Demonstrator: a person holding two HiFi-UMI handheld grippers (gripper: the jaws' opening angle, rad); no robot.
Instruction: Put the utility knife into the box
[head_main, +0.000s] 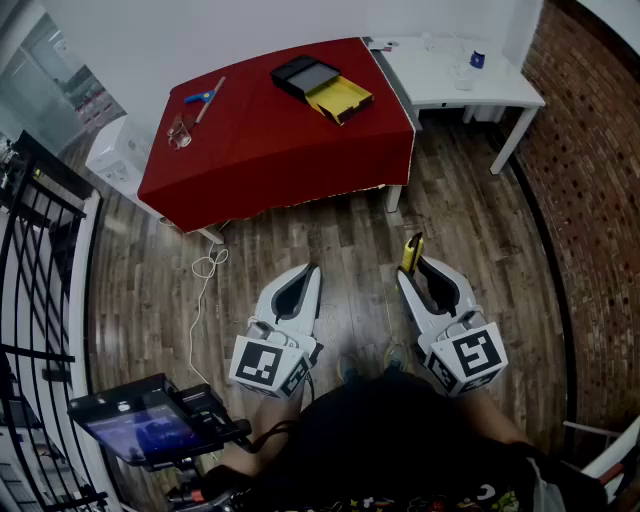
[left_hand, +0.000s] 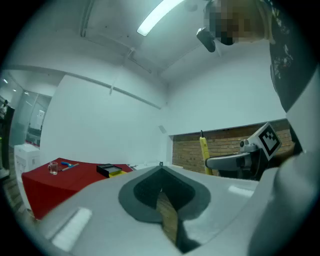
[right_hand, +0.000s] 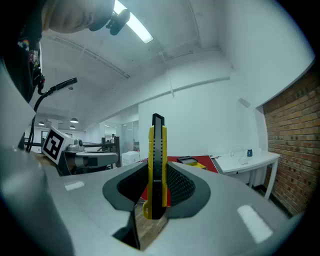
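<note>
Knife (right_hand: 156, 145) clamped in R gripper (right_hand: 156, 172), L gripper (left_hand: 161, 187) closed & empty; carry step, next needs approach to box (head_main: 322, 88).

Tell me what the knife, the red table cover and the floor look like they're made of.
Knife: looks like hard yellow plastic, fairly matte, with a black ridged strip down the middle; no blade shows.
Red table cover: probably cloth, matte, since it drapes and hangs over the table's edges.
Floor: wood or wood-look planks, with visible grain and board seams and a slight sheen.
</note>
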